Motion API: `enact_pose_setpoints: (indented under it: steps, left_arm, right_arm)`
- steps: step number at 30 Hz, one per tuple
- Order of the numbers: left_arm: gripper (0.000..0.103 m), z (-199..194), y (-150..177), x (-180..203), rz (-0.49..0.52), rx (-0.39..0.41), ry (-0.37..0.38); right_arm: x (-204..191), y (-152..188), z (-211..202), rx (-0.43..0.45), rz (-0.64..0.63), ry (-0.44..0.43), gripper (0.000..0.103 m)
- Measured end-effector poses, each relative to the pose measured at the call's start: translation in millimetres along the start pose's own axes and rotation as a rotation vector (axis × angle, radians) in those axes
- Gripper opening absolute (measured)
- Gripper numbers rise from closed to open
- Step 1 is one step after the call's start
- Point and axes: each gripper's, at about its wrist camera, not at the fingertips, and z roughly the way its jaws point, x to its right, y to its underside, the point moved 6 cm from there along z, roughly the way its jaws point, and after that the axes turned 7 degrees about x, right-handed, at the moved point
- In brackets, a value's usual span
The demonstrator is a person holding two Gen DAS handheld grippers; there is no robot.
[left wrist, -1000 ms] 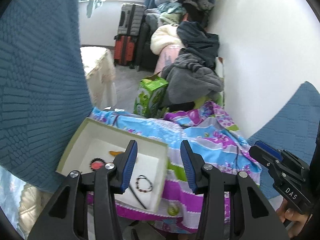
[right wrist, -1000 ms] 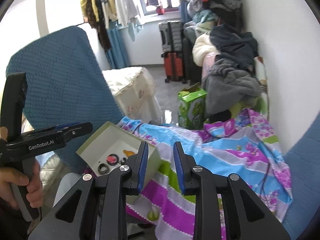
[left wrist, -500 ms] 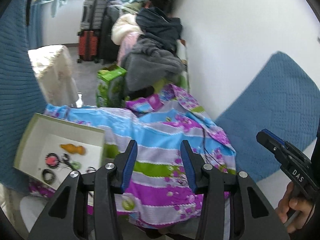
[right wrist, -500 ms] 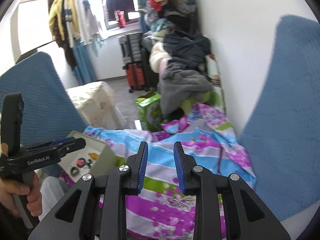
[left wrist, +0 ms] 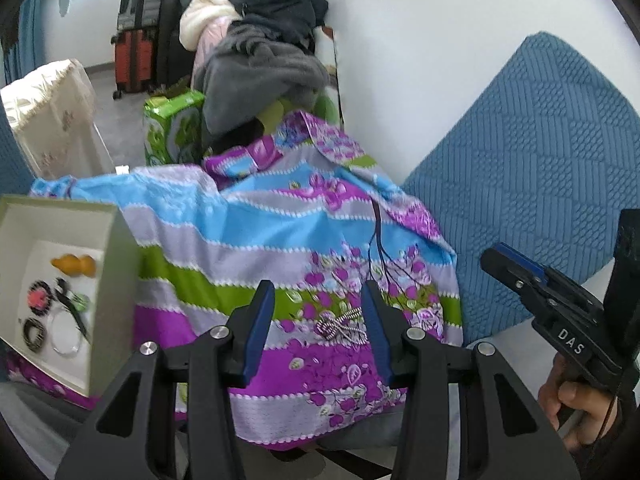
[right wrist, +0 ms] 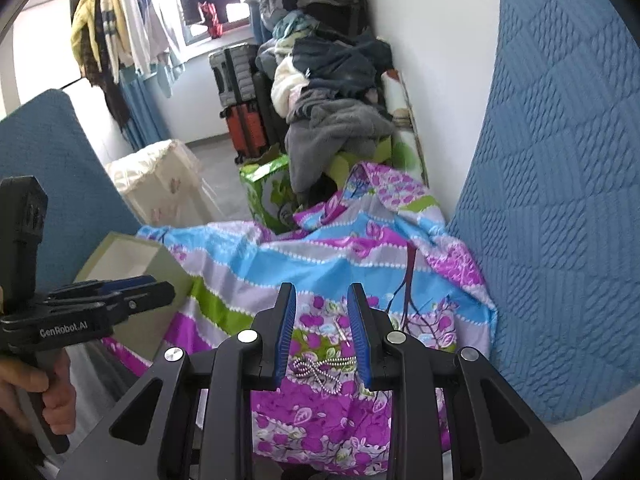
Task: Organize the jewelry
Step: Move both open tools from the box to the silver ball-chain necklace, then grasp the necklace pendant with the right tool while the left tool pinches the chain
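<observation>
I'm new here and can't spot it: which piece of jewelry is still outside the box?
Find the striped floral cloth spread over the surface. On its purple band at the near edge, right of the open box, lies a silvery bead chain bunched in loops. Unlike the printed flowers around it, it glints metallic.

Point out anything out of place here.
A silver bead chain lies tangled loose on the striped cloth, outside the box that holds the other jewelry. It looks stray. Both grippers are empty.

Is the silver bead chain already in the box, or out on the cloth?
Out. The bead chain lies tangled on the patterned cloth, apart from the box, which holds other pieces.
</observation>
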Motion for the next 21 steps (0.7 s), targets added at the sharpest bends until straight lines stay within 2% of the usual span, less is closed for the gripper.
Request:
enact_pose_setpoints:
  steps: [6, 21]
  left_arm:
    - [0.046, 24.5, 24.1, 11.4, -0.033, -0.019, 0.007]
    - [0.045, 86.4, 64.8, 24.8, -0.107, -0.081, -0.081]
  right_arm:
    - [11.6, 21.3, 27.5, -0.04, -0.023, -0.051, 0.024]
    - [42.4, 53.0, 88.2, -0.13, -0.097, -0.2, 0.014]
